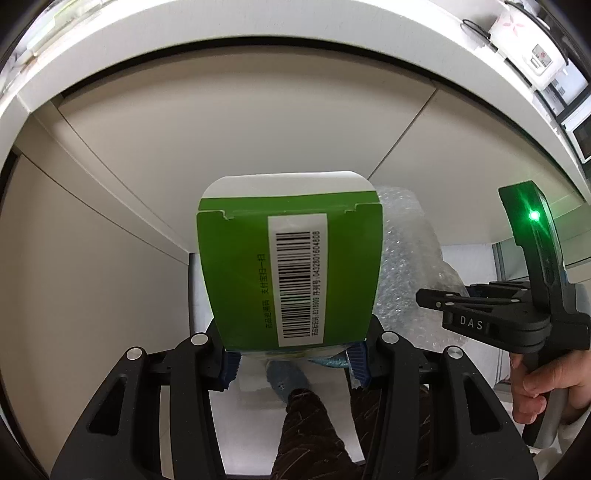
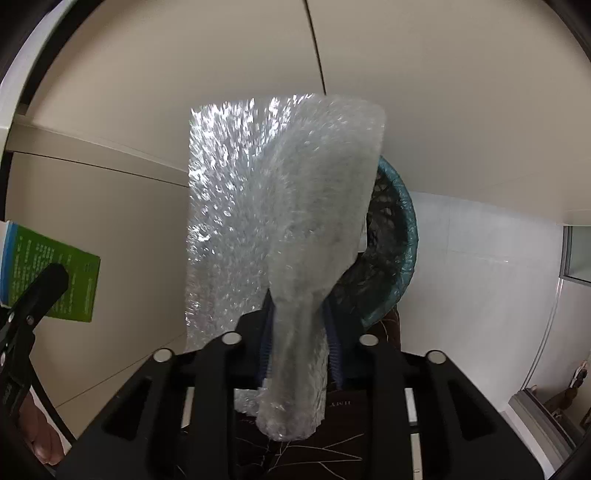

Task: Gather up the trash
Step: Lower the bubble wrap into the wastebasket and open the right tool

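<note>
My left gripper [image 1: 293, 360] is shut on a green cardboard box [image 1: 288, 273] with a white barcode label, held upright in the air. The box also shows at the left edge of the right wrist view [image 2: 51, 273]. My right gripper [image 2: 299, 343] is shut on a sheet of clear bubble wrap [image 2: 280, 229] that stands up between its blue pads. In the left wrist view the right gripper [image 1: 432, 299] is to the right of the box, with the bubble wrap [image 1: 410, 273] behind it. A dark mesh waste bin with a blue-green liner [image 2: 395, 251] is partly hidden behind the bubble wrap.
Beige cabinet doors [image 1: 221, 129] fill the background under a white countertop edge [image 1: 332, 33]. The floor is white tile [image 2: 480, 266]. My leg in dark patterned trousers [image 1: 306, 424] and a blue shoe are below the grippers. A glass door frame [image 2: 576, 254] is at the right.
</note>
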`<control>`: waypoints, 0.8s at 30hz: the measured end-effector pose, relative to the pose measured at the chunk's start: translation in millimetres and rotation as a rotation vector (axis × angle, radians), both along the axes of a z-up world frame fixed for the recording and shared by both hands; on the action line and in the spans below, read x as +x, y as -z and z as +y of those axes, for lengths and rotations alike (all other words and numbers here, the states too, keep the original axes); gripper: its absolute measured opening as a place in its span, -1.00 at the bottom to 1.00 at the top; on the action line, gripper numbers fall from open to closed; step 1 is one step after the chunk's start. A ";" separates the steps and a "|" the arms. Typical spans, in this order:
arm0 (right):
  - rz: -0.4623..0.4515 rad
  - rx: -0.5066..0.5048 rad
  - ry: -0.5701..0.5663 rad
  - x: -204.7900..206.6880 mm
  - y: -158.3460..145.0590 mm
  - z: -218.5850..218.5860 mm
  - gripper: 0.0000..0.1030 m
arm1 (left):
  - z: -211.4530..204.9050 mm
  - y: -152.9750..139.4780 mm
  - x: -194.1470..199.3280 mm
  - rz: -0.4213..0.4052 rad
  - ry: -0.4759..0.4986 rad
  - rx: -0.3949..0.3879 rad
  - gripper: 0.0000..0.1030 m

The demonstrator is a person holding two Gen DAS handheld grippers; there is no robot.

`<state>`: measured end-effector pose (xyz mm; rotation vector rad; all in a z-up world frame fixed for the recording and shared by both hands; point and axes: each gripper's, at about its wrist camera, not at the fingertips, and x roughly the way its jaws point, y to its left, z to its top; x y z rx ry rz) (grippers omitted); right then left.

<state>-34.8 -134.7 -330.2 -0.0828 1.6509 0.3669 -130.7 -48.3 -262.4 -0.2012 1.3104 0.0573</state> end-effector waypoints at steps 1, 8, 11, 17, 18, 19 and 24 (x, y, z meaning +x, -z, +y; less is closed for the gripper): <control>0.005 0.001 -0.003 -0.1 0.7 1.9 -0.39 | 0.3 1.6 0.1 0.006 0.000 0.002 -0.10; -0.002 -0.009 -0.018 0.6 -1.2 9.0 -0.26 | -0.7 7.6 3.8 0.018 -0.004 0.002 -0.10; -0.003 -0.007 -0.011 3.0 -2.3 0.5 -0.15 | -1.8 9.7 5.0 0.021 -0.004 0.000 -0.10; -0.025 0.024 0.006 -9.5 -10.2 -19.4 0.19 | -4.2 13.6 7.0 0.021 0.003 -0.010 -0.10; -0.031 0.034 0.011 -9.3 -12.1 -20.9 0.26 | -4.6 13.6 7.4 0.020 0.006 -0.011 -0.10; -0.037 0.039 0.016 -9.5 -14.5 -21.7 0.31 | -5.7 13.0 7.8 0.018 0.008 -0.012 -0.10; -0.096 0.063 0.047 -10.6 -22.8 -34.4 0.51 | -7.6 12.1 8.1 0.022 0.019 -0.018 -0.10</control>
